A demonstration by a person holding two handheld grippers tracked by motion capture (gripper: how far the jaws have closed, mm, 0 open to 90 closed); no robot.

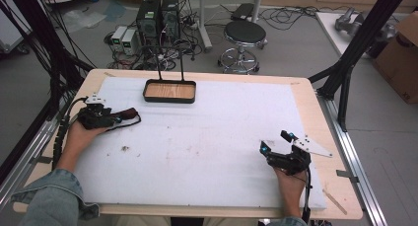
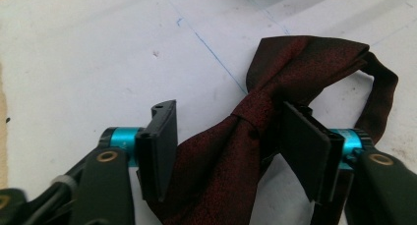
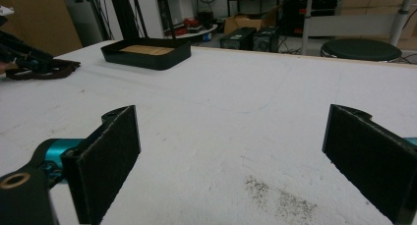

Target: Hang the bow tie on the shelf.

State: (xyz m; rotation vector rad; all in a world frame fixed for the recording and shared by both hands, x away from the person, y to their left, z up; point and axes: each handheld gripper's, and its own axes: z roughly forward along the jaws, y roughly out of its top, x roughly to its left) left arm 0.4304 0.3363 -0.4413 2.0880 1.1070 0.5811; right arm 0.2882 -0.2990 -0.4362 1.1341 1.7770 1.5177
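White desk (image 1: 207,137): the left claw (image 2: 226,146) straddles a bow tie (image 2: 295,72), jaws apart, seemingly ready to grip; the right claw (image 3: 231,156) rests open.

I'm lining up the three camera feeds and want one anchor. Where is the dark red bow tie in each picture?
High view: the bow tie lies at the table's left side, at the left claw.
Left gripper view: centre, its knot between the open jaws, strap looping right.
Right gripper view: far left edge, a dark strap on the table.
Shared landmark: the black tray, at the table's far edge, also in the right gripper view.
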